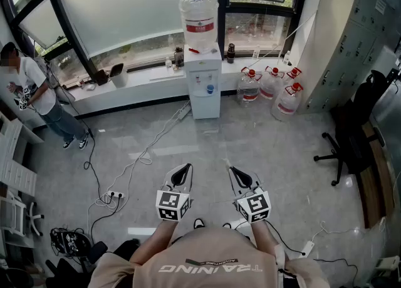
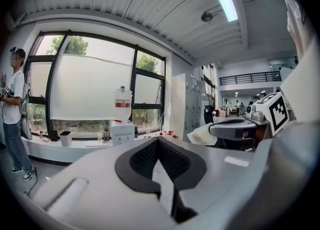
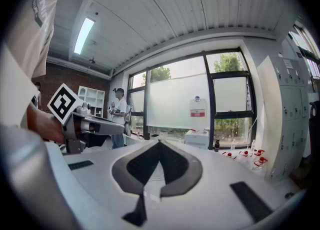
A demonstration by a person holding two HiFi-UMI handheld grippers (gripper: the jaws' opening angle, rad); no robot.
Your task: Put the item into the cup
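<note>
No cup and no item shows in any view. In the head view my left gripper [image 1: 183, 169] and right gripper [image 1: 235, 171] are held side by side above the grey tiled floor, pointing forward, each with its marker cube behind. Both are shut, tips touching, with nothing between them. The left gripper view shows my left gripper [image 2: 158, 139] closed to a point, with the right gripper's body [image 2: 240, 126] off to its right. In the right gripper view my right gripper [image 3: 159, 143] is likewise closed, and the left gripper's body [image 3: 90, 124] sits at the left.
A white water dispenser [image 1: 204, 80] with a bottle on top stands by the window ahead. Several spare water jugs [image 1: 270, 87] sit to its right. A black office chair [image 1: 344, 143] is at the right; cables and a power strip [image 1: 116, 194] lie at the left. A person [image 1: 37, 99] stands at far left.
</note>
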